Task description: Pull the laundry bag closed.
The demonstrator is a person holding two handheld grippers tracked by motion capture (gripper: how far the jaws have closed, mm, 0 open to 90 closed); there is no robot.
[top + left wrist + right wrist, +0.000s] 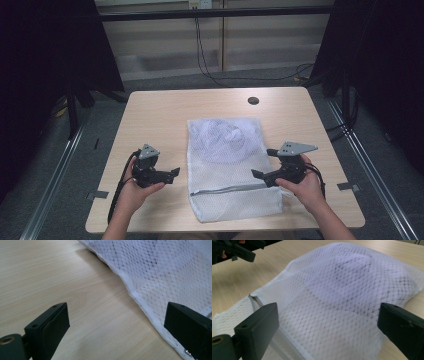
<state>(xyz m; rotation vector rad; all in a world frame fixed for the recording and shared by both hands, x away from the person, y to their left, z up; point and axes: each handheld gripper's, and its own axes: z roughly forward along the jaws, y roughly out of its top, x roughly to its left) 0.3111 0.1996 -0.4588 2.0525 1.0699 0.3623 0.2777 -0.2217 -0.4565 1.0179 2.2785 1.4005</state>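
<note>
A white mesh laundry bag [231, 165] with a grey zipper [227, 189] near its lower edge lies flat at the centre of the light wooden table [155, 115], its bottom hem close to the table's near edge. The left gripper [172, 173], jaws spread and empty, hovers over bare wood just left of the bag's left hem. The right gripper [257, 174], equally spread and empty, sits over the bag's right side by the zipper; open tabletop remains above the bag, up to a small black round disc [253, 100].

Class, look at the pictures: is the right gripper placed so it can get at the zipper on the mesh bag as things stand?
Probably yes. The right gripper hangs open over the mesh bag, beside the zipper, with nothing lying between them.
</note>
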